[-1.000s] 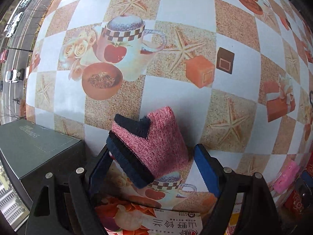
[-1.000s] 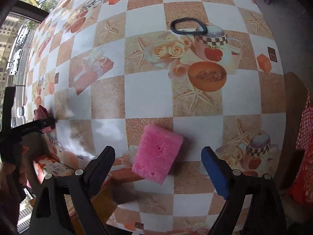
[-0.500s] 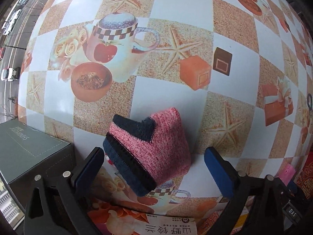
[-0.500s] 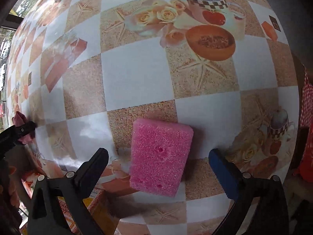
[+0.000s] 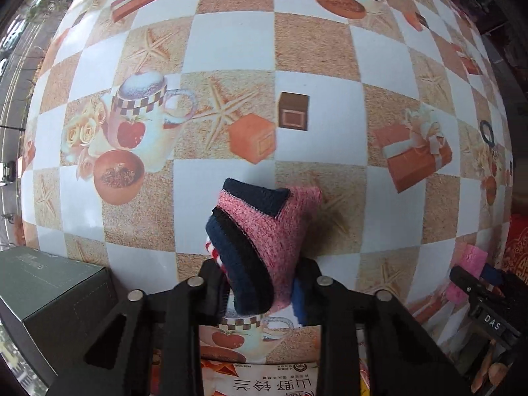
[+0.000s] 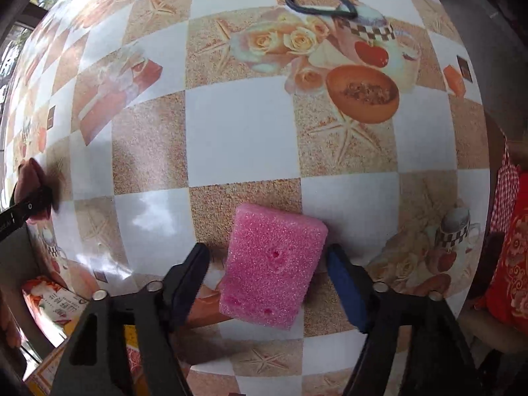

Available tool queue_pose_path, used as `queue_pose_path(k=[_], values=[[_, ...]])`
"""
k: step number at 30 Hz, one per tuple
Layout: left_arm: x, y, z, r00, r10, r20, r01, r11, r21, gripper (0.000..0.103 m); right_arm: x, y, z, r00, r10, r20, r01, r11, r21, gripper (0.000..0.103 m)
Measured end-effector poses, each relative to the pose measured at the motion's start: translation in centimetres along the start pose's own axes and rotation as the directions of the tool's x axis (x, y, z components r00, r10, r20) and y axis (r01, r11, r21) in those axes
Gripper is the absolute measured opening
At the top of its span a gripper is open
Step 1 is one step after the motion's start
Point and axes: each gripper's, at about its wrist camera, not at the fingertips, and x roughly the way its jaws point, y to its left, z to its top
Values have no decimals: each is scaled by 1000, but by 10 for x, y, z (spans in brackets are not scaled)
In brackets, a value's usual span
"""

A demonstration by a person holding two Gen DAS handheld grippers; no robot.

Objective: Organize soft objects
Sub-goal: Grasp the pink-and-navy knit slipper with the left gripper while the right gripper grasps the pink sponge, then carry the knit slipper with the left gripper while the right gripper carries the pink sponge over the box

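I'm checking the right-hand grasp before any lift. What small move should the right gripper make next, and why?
Probably close the right gripper on the pink sponge. The sponge lies flat on the table between the fingers, but a gap shows on each side, so nothing grips it yet. The left gripper is already shut on the knitted sock.

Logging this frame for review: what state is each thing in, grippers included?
Left gripper: shut on the pink and navy knitted sock.
Pink and navy knitted sock: bunched, clamped at its near end.
Right gripper: open, fingers either side of the pink foam sponge.
Pink foam sponge: flat on the table, not gripped.
Dark elastic hair band: lying flat, untouched.
Grey-green cardboard box: closed.
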Motion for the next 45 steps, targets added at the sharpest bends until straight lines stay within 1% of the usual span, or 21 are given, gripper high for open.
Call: queue_pose_path(k=[1, 3, 8, 12, 13, 18, 19, 20, 23, 25, 27, 31, 36, 41, 45], values=[[-5, -3, -1, 1000, -11, 17, 11, 1000, 7, 30, -4, 0, -1, 1000, 6, 13, -6, 1000, -18, 50], [-19, -12, -2, 998, -19, 56, 17, 999, 37, 30, -11, -6, -1, 998, 59, 17, -59, 998, -14, 50], [-59, -31, -7, 990, -65, 127, 52, 993, 107, 30, -40, -24, -7, 989, 132, 73, -134, 991, 27, 50], [-88, -46, -16, 980, -86, 178, 57, 985, 163, 30, -61, -32, -17, 981, 160, 113, -166, 985, 43, 50], [-94, -50, -22, 978, -89, 188, 56, 983, 174, 30, -68, -34, -18, 979, 167, 121, -174, 984, 49, 50], [-120, -49, -39, 966, -88, 245, 36, 978, 207, 30, -93, -36, -31, 969, 186, 164, -197, 979, 52, 51], [-122, -49, -43, 964, -88, 253, 35, 978, 207, 30, -92, -27, -37, 966, 192, 174, -203, 978, 49, 51], [-128, -47, -47, 961, -90, 261, 36, 978, 204, 30, -101, -29, -42, 962, 199, 185, -210, 977, 42, 51], [-146, -40, -63, 952, -87, 294, 26, 978, 205, 30, -125, -17, -46, 949, 221, 223, -227, 974, 3, 51], [-158, -35, -74, 945, -92, 314, 26, 978, 208, 30, -139, 2, -55, 940, 241, 241, -241, 970, -30, 51], [-169, -29, -87, 940, -103, 326, 35, 977, 209, 30, -153, 12, -62, 932, 262, 250, -254, 965, -66, 51], [-183, -17, -116, 933, -123, 340, 54, 977, 207, 30, -171, 45, -88, 923, 289, 256, -263, 956, -128, 51], [-191, 0, -158, 928, -152, 341, 82, 974, 211, 30, -184, 79, -122, 922, 304, 239, -263, 946, -187, 51], [-192, 23, -197, 932, -161, 324, 102, 976, 193, 30, -192, 117, -155, 914, 337, 228, -284, 929, -235, 51], [-197, 44, -222, 933, -153, 325, 100, 980, 173, 30, -193, 145, -174, 907, 357, 223, -295, 916, -271, 51]])
